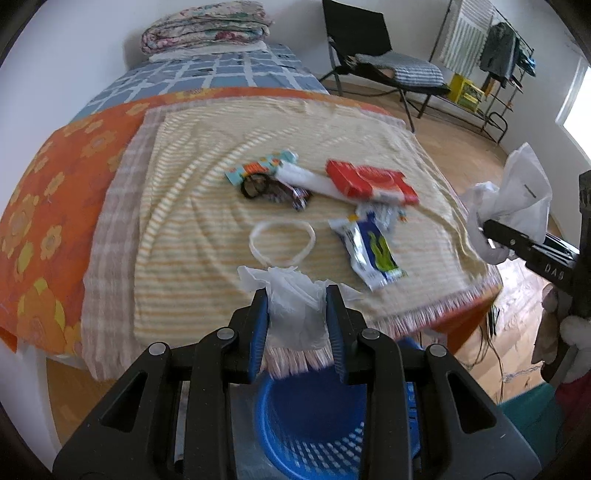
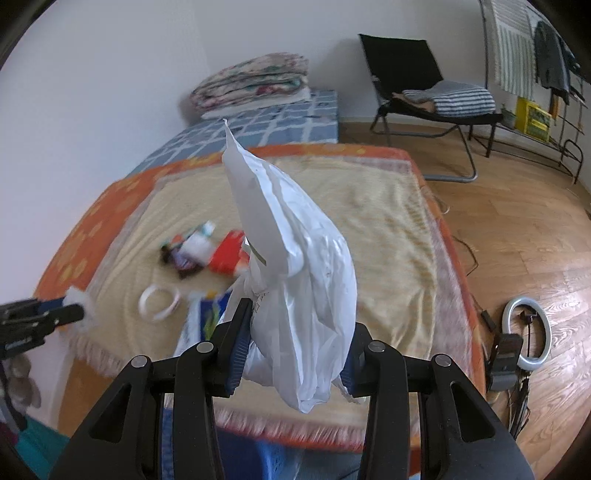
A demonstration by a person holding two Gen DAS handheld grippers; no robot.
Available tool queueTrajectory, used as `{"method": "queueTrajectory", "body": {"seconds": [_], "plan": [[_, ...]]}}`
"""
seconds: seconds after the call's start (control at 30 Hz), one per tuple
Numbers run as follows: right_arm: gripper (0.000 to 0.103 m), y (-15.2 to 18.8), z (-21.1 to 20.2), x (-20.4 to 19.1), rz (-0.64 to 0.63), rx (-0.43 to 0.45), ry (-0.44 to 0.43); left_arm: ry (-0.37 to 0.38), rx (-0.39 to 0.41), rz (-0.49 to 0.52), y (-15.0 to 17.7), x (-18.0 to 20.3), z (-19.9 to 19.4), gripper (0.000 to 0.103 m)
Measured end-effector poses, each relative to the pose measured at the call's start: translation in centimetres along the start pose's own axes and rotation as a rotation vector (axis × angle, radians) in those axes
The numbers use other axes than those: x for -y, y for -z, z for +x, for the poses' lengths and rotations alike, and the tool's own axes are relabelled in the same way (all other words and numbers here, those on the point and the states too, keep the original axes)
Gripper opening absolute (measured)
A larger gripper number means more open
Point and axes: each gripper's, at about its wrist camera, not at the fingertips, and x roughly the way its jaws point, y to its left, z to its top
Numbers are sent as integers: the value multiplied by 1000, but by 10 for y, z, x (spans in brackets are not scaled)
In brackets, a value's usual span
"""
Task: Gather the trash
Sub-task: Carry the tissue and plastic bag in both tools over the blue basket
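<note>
My left gripper [image 1: 297, 295] is shut on a crumpled white tissue [image 1: 291, 295], held over the near edge of the bed above a blue basket [image 1: 314, 432]. My right gripper [image 2: 295, 332] is shut on a crumpled white plastic bag [image 2: 295, 266]; it also shows in the left wrist view [image 1: 509, 206] at the right, off the bed's corner. On the striped yellow blanket [image 1: 207, 221] lie a red pack [image 1: 369, 181], a silver and blue wrapper [image 1: 369, 251], a white ring [image 1: 282, 242], a colourful wrapper [image 1: 258, 168], a white roll [image 1: 310, 181] and a black hair band [image 1: 255, 186].
An orange flowered sheet [image 1: 55, 184] covers the bed, with folded quilts [image 1: 207, 26] at its far end. A black chair [image 2: 424, 85] and a clothes rack [image 2: 535, 74] stand on the wooden floor at the right. A ring light [image 2: 528, 328] lies on the floor.
</note>
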Motion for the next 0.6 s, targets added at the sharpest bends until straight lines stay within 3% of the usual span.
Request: {"method": "queueTrajectory", "body": {"seconds": [0.23, 0.6], "plan": [[39, 43, -12, -32, -75, -34, -43, 40, -48, 9, 38, 9, -1, 29], [40, 106, -11, -73, -161, -127, -126, 39, -124, 36, 80, 15, 12, 30]]}}
